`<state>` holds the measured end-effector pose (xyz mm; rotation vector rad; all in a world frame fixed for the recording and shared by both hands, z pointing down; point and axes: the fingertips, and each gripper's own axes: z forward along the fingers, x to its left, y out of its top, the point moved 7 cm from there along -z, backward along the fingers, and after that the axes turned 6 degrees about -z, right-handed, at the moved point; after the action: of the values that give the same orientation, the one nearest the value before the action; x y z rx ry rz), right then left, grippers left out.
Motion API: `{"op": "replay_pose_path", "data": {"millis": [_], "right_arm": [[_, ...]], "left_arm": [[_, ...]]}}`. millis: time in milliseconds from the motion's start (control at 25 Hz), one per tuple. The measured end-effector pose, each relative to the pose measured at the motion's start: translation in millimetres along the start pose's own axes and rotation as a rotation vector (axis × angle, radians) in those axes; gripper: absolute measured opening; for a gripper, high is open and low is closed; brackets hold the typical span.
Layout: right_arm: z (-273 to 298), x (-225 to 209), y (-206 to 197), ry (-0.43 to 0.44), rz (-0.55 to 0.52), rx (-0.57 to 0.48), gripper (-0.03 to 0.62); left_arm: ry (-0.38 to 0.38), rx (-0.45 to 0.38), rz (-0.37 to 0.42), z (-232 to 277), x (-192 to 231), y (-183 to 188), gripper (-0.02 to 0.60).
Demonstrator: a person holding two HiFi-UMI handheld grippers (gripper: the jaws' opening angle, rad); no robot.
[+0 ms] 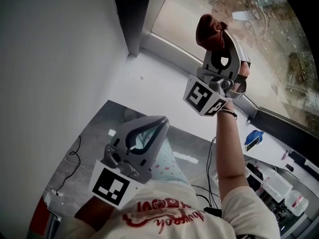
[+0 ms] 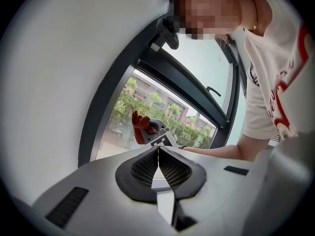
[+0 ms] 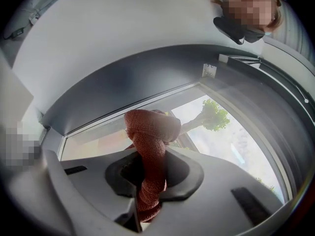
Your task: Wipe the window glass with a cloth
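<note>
2 grippers show: the right gripper [image 1: 222, 40], far and raised, has its jaws clamped on the red cloth [image 1: 209, 30], whose bunched end points at the window glass [image 1: 271, 54] just beyond. The left gripper [image 1: 160, 123] hangs nearer, jaws together, empty.

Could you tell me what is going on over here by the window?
A person is standing at the window with a gripper in each hand. The right gripper is shut on a bunched red-brown cloth and is held up at the window glass. I can't tell for sure whether the cloth touches the pane. The left gripper is shut, empty, and held lower, back from the glass.
</note>
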<state>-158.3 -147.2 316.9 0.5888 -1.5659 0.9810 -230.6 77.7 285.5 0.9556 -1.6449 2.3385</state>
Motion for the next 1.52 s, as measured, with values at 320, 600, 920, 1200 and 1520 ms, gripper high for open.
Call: {"op": "replay_pose_path", "data": {"millis": [320,600,920,1200,1520], "right_arm": [[3.1,43.9,-8.6,0.098,0.003,0.043,0.071],[3.2,81.6,-15.5,0.181,-0.03,0.056,0.071],[3.3,98.3,-20.6,0.192,-0.065,0.061,0.071],[4.3,122.6,-25.6,0.22,-0.066,0.067,0.071],[7.1,172.5,-33.4,0.307,-0.125,0.07,0.071]], "left_arm": [[0.014,0.0,-0.003,2.4,8.8,2.4,0.021],[0.018,-0.018,-0.017,2.2,12.2,-2.1,0.021],[0.028,-0.022,-0.019,-0.9,3.8,2.8,0.021],[0.043,-0.025,-0.011,-2.9,7.8,1.6,0.021],[0.061,-0.038,-0.012,-7.7,16.5,3.7,0.021]]}}
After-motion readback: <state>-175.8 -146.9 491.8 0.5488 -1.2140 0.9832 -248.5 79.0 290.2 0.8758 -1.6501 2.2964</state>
